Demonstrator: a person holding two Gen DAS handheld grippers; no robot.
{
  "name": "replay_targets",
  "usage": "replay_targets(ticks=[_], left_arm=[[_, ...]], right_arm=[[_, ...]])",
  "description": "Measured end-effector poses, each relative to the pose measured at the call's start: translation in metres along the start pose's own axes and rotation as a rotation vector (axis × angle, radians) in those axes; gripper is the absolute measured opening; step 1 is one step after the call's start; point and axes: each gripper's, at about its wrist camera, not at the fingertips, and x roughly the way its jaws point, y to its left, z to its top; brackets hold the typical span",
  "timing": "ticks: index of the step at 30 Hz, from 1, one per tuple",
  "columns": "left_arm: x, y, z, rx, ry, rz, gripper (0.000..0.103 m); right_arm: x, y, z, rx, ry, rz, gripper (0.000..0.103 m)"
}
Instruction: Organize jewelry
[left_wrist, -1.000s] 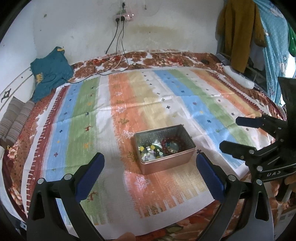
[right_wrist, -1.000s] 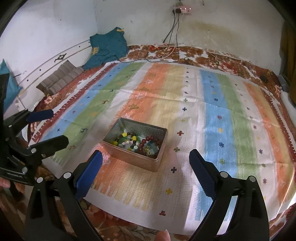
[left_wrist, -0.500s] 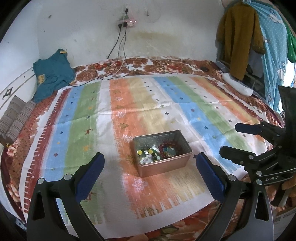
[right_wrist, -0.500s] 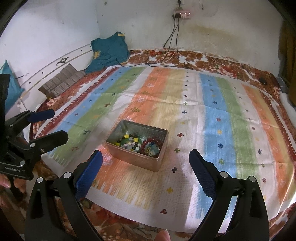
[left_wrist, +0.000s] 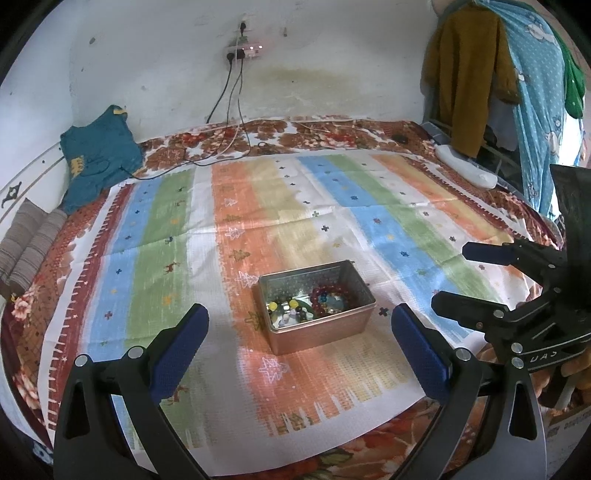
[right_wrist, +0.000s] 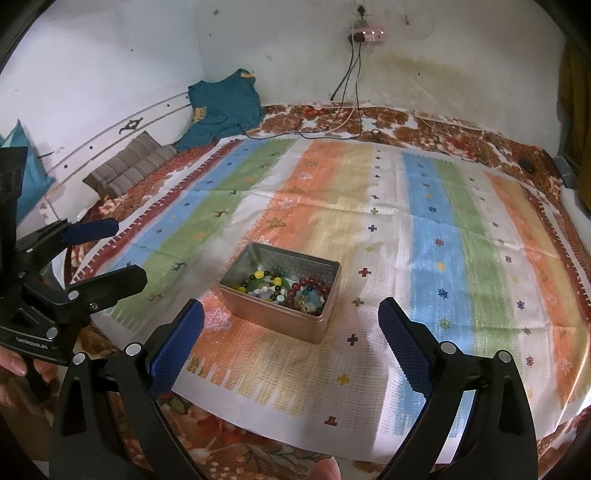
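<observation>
Nearest, the left gripper (left_wrist: 299, 345) and right gripper (right_wrist: 290, 338) both hang with jaws spread wide, empty, above the striped cloth (left_wrist: 236, 206). Beyond them, a metal tin (left_wrist: 316, 325) sits on the orange stripe, holding a red bead bracelet (left_wrist: 325, 295) and mixed beads (left_wrist: 288, 310). Farther back, cables (left_wrist: 229, 99) run down the wall.
</observation>
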Motion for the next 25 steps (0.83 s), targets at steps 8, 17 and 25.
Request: replay_targets(ticks=[8,17,25], left_arm=[[0.0000,-0.0006,-0.0006,0.001,0.000,0.000,0.097],[0.0008,-0.0017,-0.0001,0.000,0.003,0.004,0.097],[-0.0004,-0.0016,0.0046,0.010,0.000,-0.003,0.097]], right_arm=[[-0.0018,0.0022,0.0003,-0.005,-0.007,-0.002,0.097],[-0.0026,0.0025,0.0001,-0.006,-0.010,-0.002,0.097],[-0.0037,0.0002,0.0027,-0.001,-0.022,0.000,0.097]])
